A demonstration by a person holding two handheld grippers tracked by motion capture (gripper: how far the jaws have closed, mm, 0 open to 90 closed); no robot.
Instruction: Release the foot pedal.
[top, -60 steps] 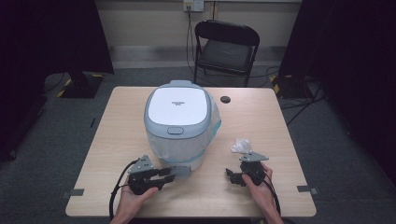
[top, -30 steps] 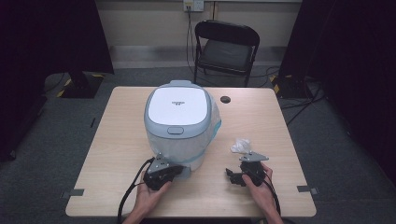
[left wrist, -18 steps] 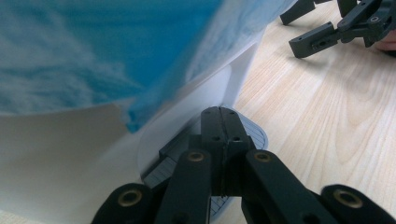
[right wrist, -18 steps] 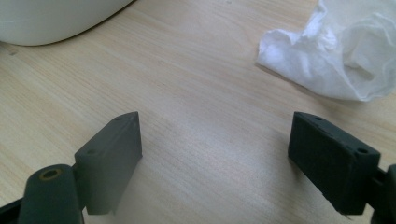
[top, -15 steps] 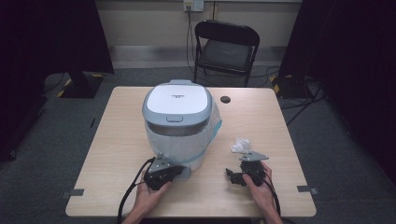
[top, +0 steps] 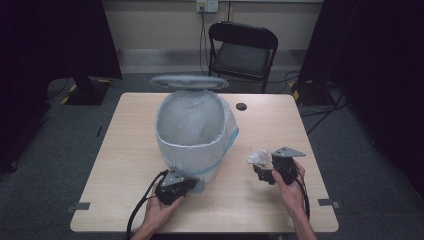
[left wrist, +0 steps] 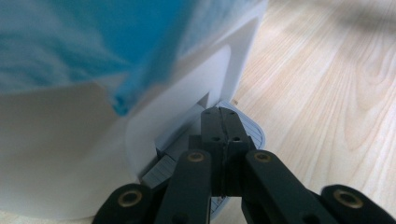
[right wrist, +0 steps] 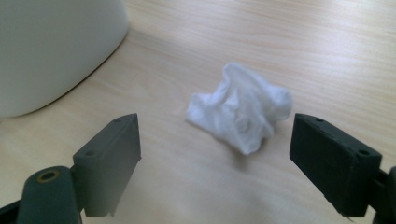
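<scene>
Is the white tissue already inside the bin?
No, the tissue lies on the table between the open jaws of the right tool, beside the bin.

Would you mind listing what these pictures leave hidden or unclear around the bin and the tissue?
- The bin's bottom inside: high view, hidden by its white liner.
- The pedal: left gripper view, mostly covered by the shut left gripper; high view, hidden under that gripper.
- The small dark round thing on the table: high view, too small to identify.
- The crumpled tissue's far side: right gripper view, hidden by its own folds; the open right gripper is short of it.
</scene>
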